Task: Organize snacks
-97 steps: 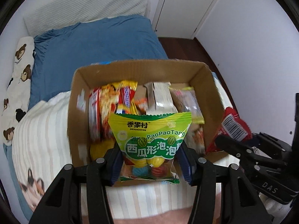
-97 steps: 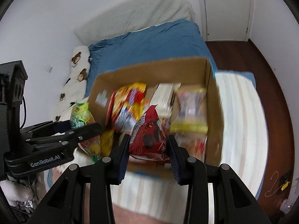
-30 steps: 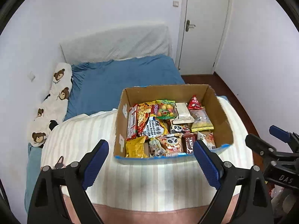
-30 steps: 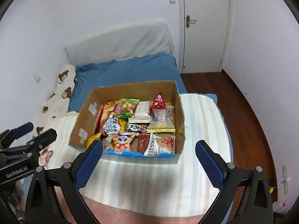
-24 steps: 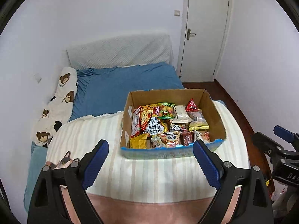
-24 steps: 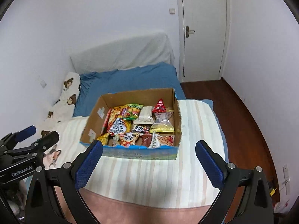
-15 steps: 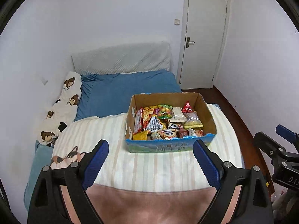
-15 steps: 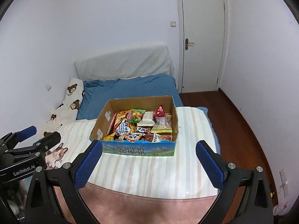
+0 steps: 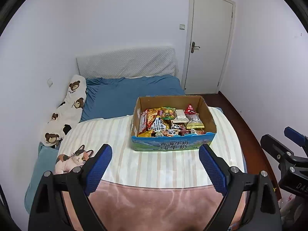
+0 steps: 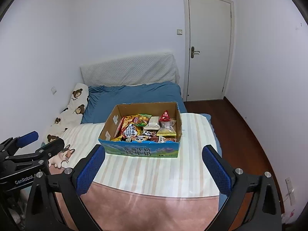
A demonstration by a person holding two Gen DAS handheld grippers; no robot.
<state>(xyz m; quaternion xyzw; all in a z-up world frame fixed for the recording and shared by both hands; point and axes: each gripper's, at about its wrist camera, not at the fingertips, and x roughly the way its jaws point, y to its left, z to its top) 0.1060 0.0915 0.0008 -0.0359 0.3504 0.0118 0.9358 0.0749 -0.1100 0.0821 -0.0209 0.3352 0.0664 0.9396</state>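
Observation:
A cardboard box with a blue printed front stands on the striped blanket, also in the right wrist view. It holds several snack packets, among them a green candy bag and a red triangular packet. My left gripper is open and empty, well back from the box. My right gripper is open and empty, also well back. Each gripper shows at the edge of the other's view.
The bed has a striped blanket, a blue sheet, a bear-print pillow on the left and a grey headboard. A white door and dark wood floor lie to the right.
Both grippers let go of their packets, now in the box, and opened. Both pulled back and up, so the box looks smaller and its front face shows.

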